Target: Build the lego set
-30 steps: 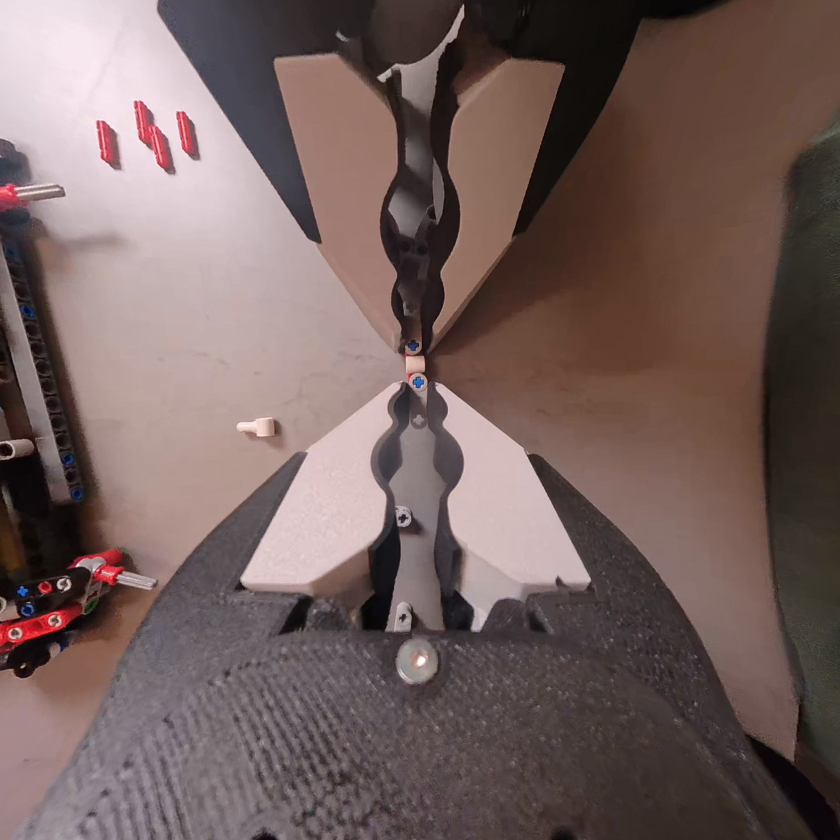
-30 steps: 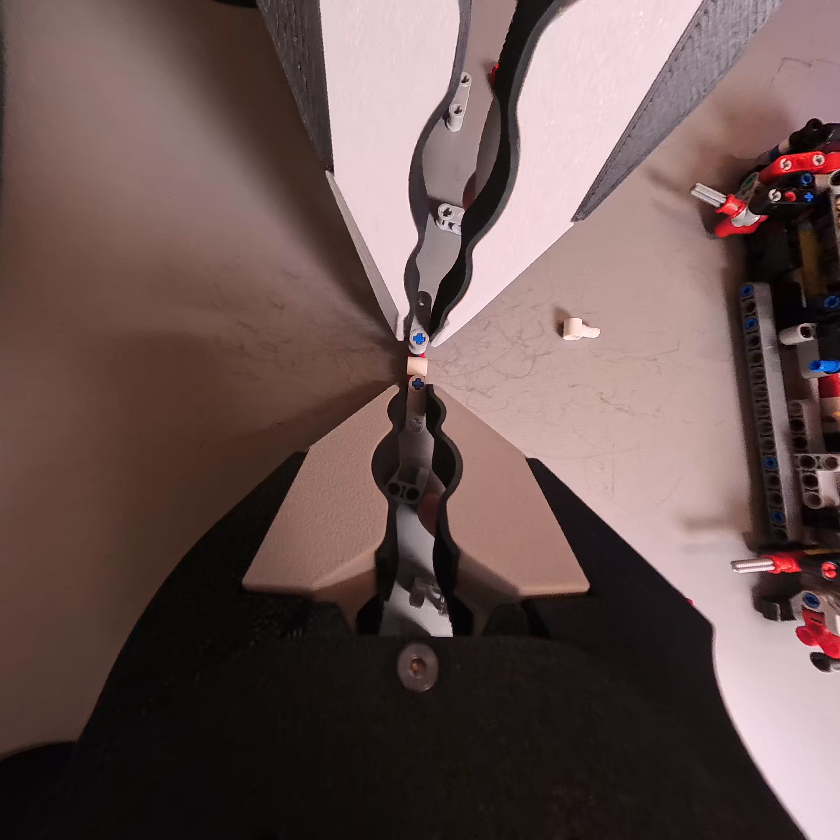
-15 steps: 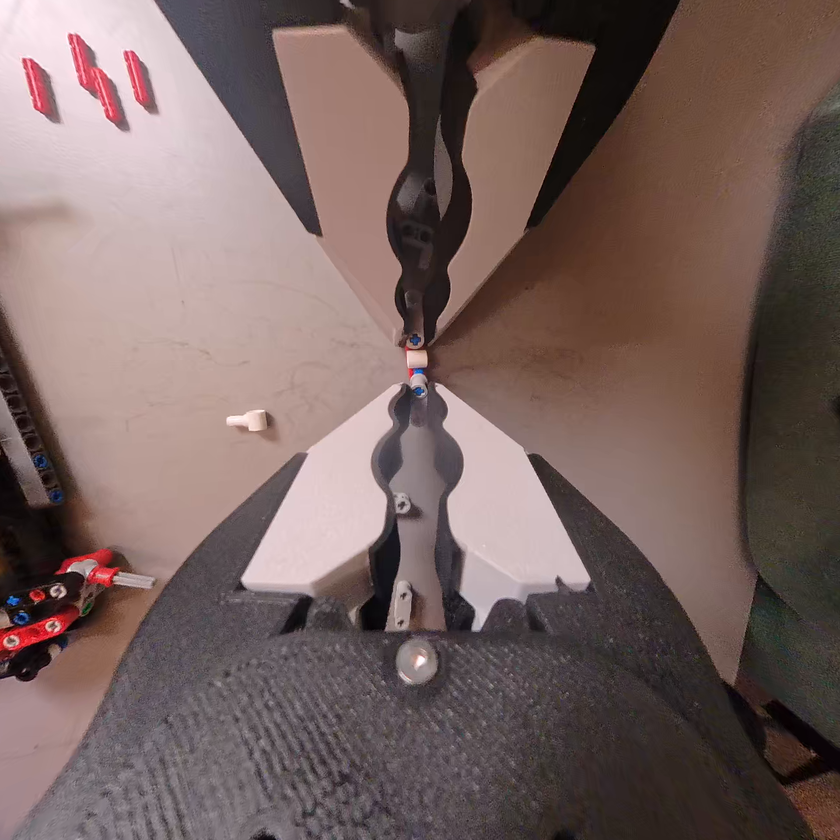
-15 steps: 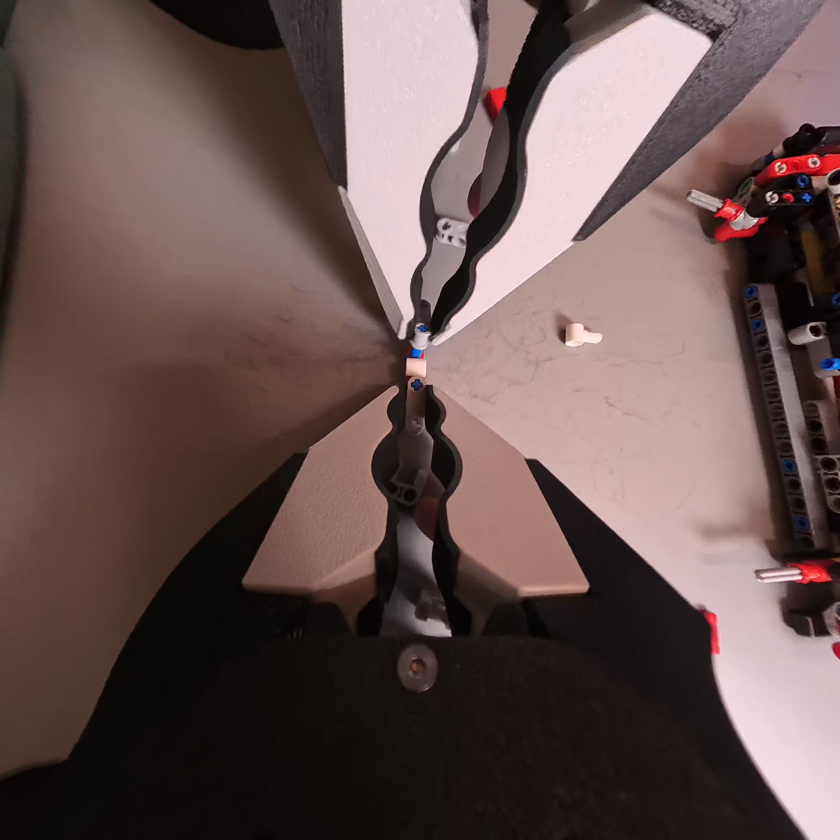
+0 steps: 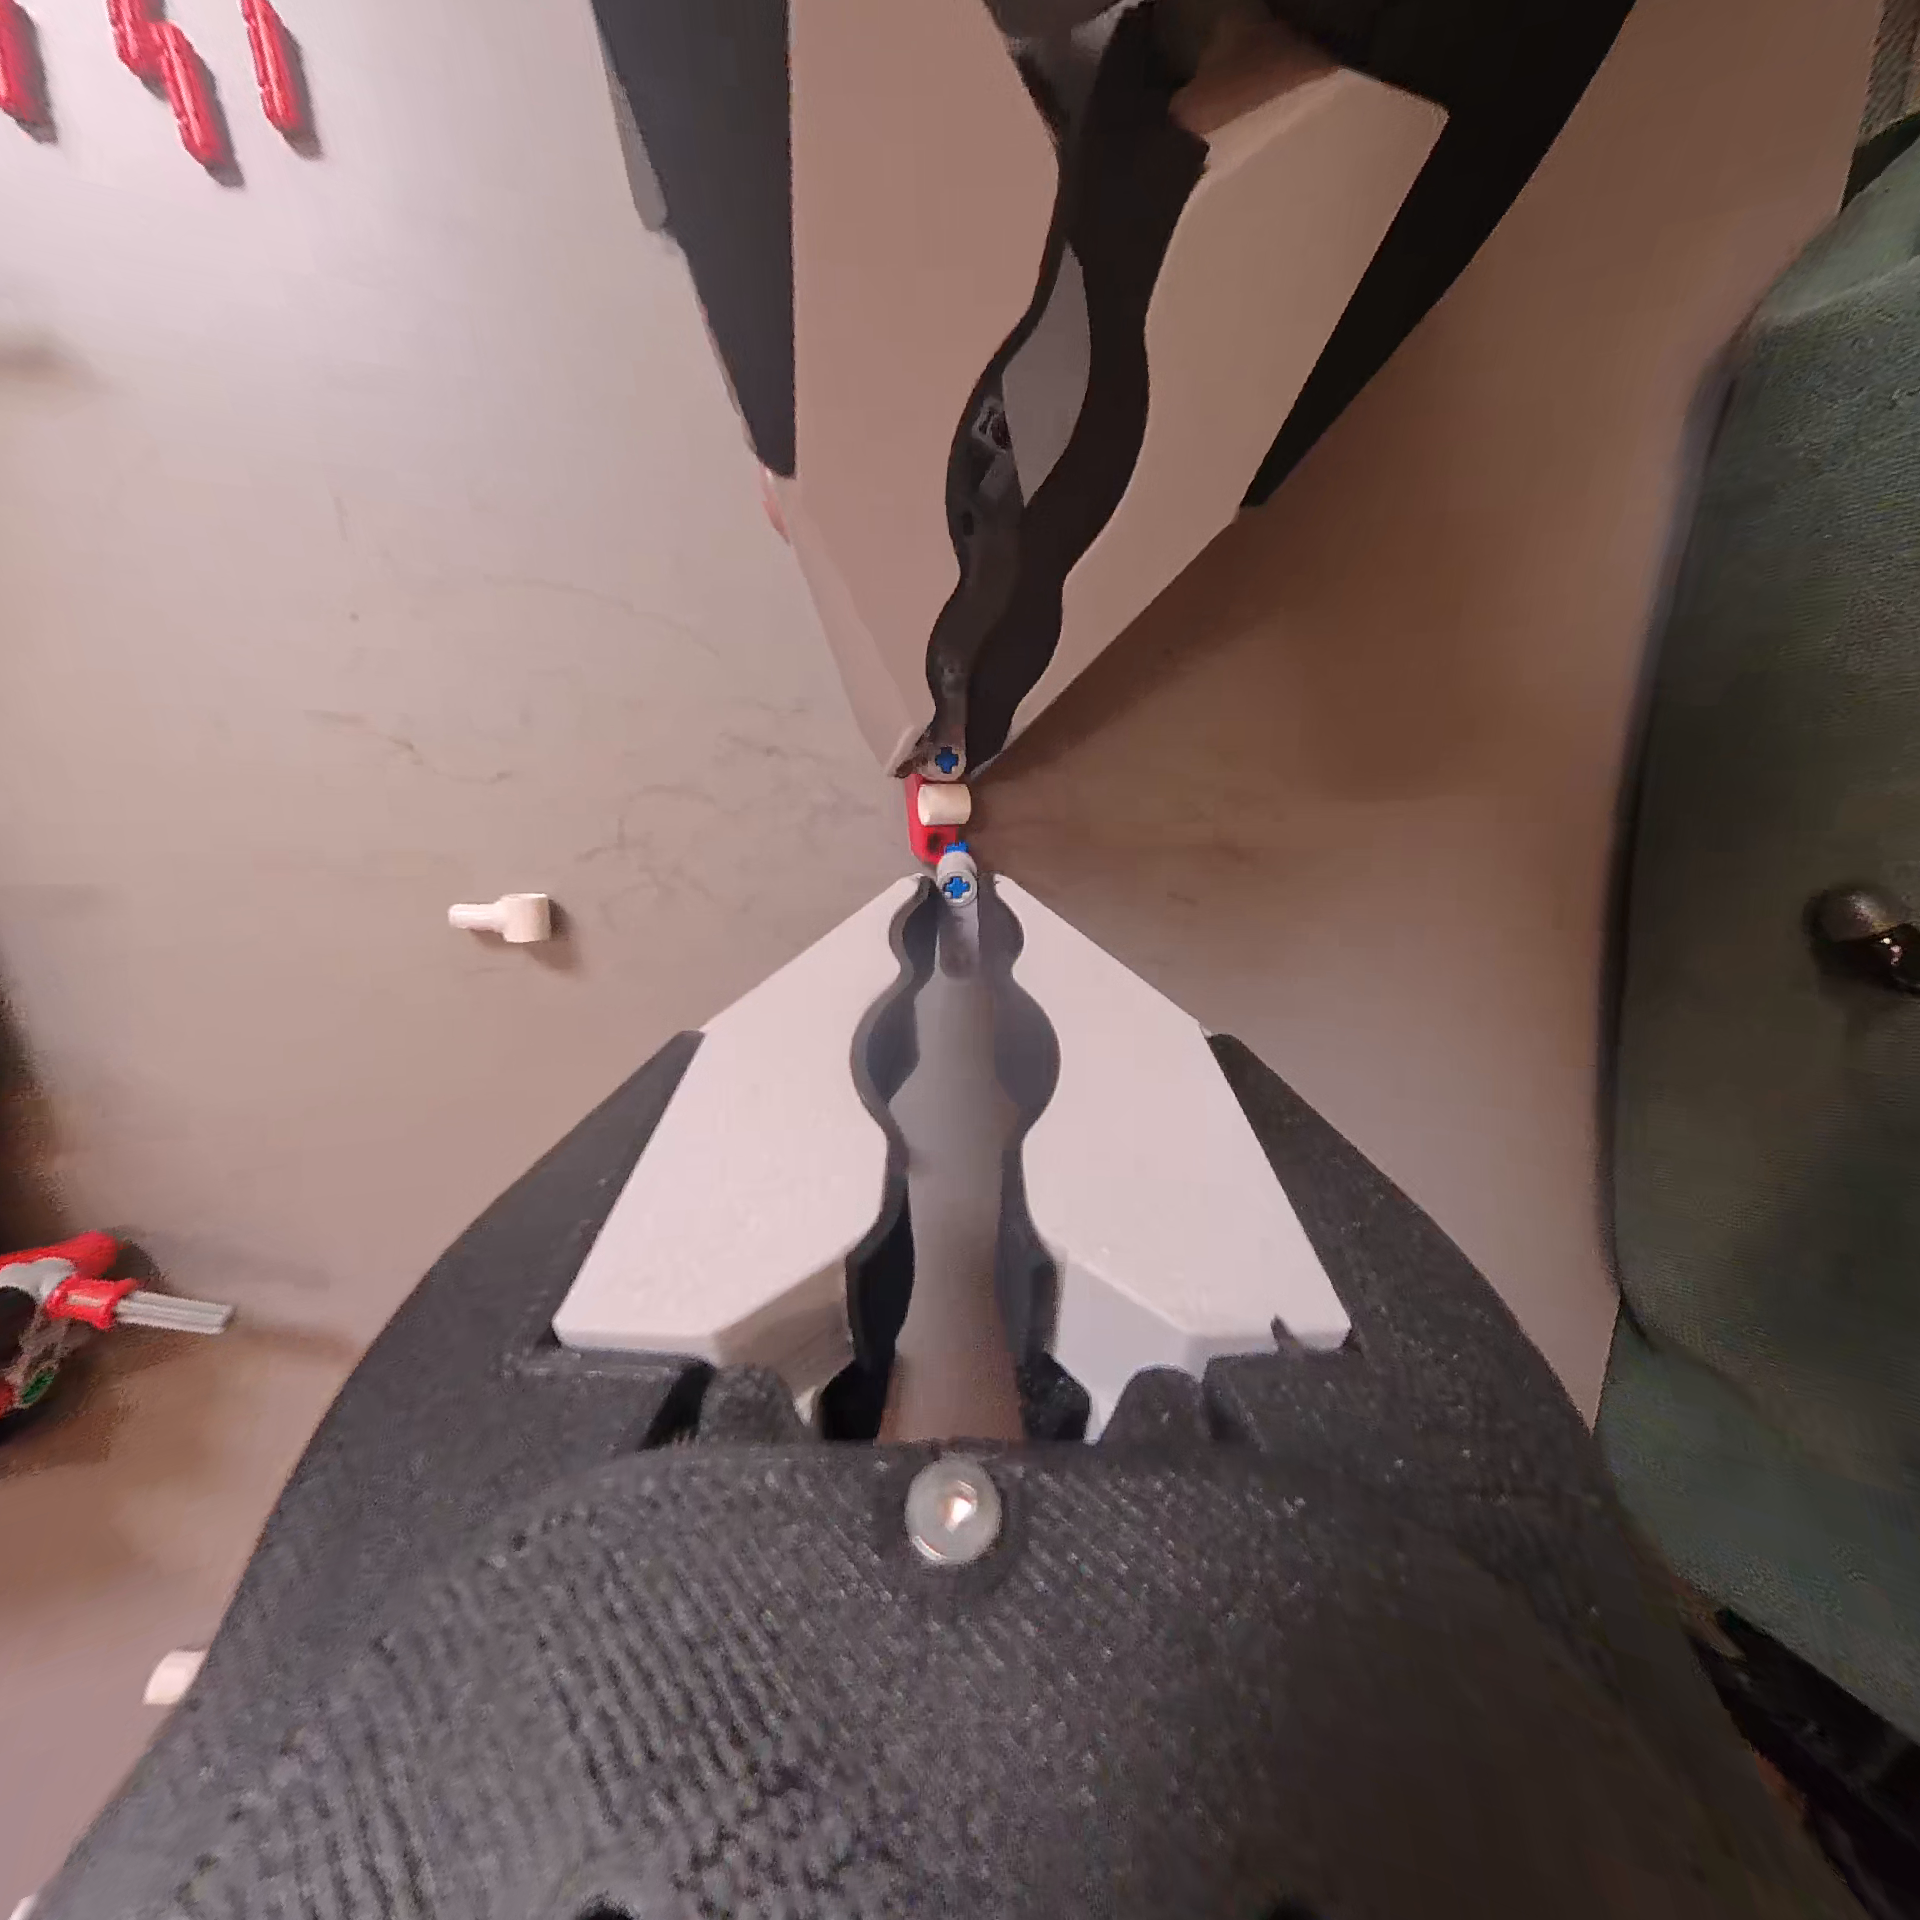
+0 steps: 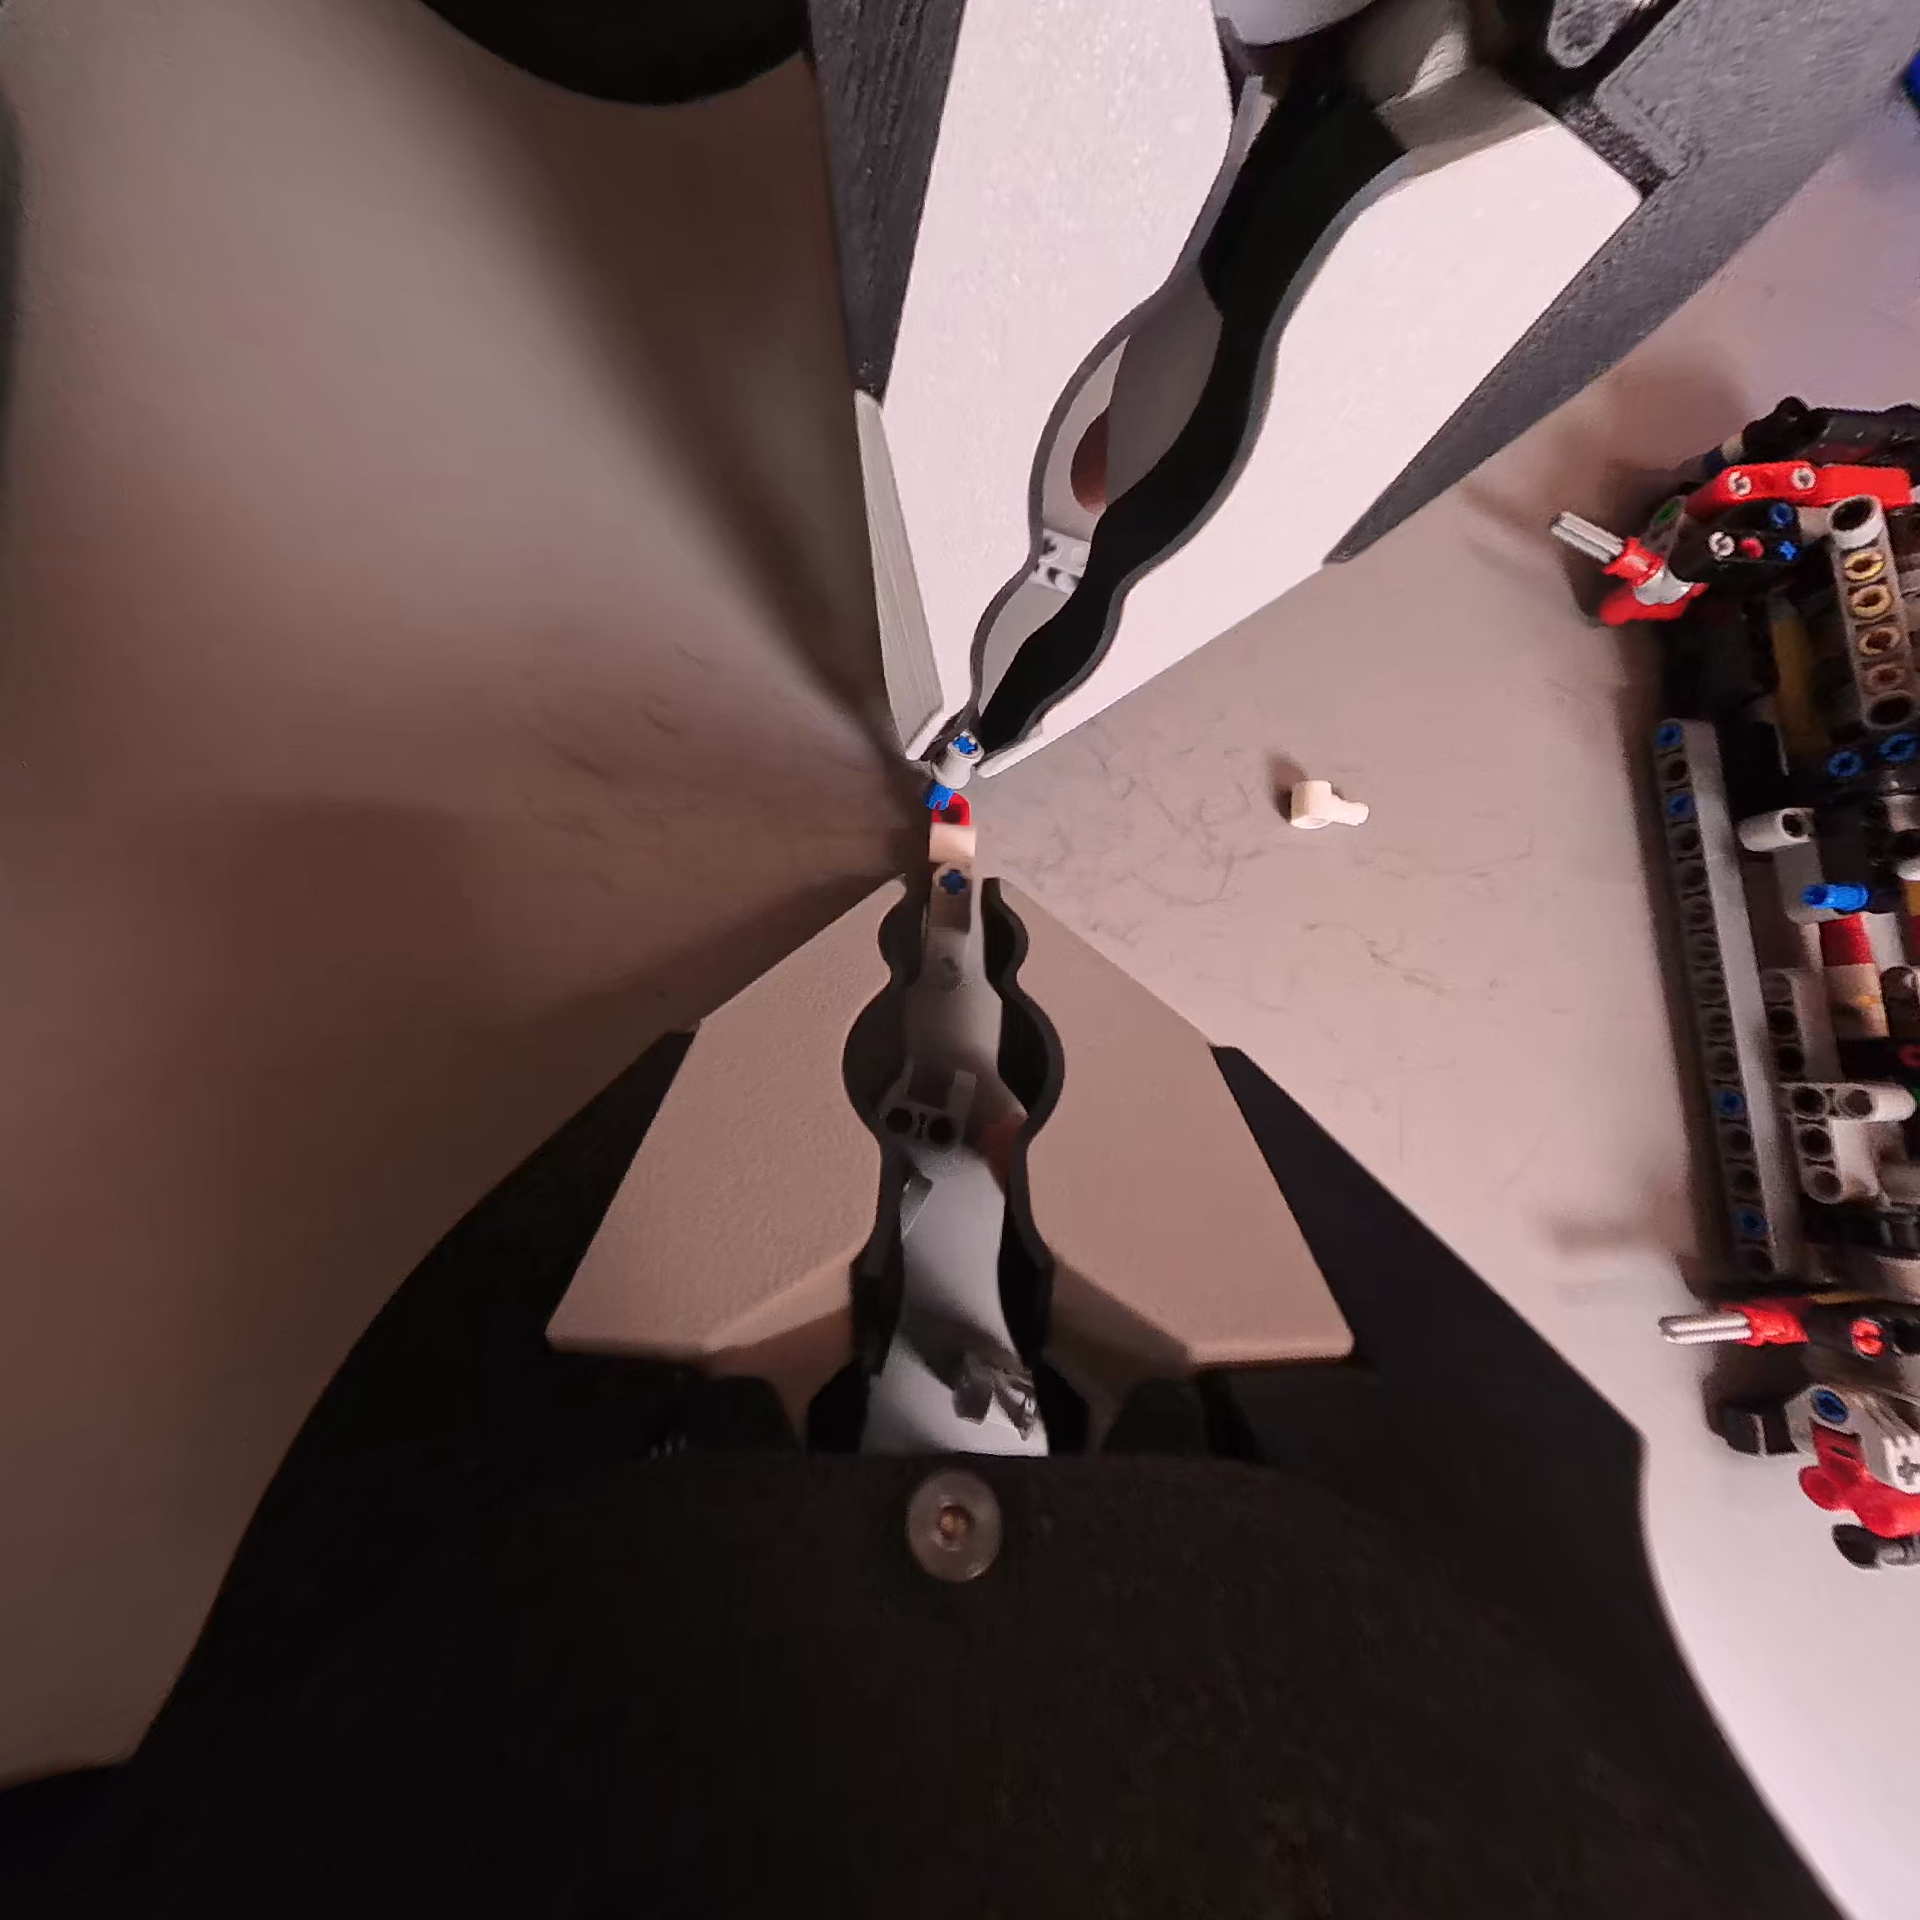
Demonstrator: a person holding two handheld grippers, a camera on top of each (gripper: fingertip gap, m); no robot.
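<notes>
Left gripper (image 5: 956, 902) fingers pinched narrow on grey connector (image 5: 957, 886). Right gripper (image 6: 951, 894) fingers clamped on mating piece carrying cream bush (image 6: 952, 841) and red piece (image 5: 923, 826), tip to tip above table (image 5: 416, 623). Risk: slight misalignment, pin jams or piece pops out, drops beside loose cream connector (image 5: 502, 917).

The pale beige table (image 5: 416, 623) is scuffed with faint dark scratches. Just past the table's edge stands something padded in dark green (image 5: 1787, 727), blurred, with a dark shiny stud (image 5: 1865, 925) on the side facing the table.
</notes>
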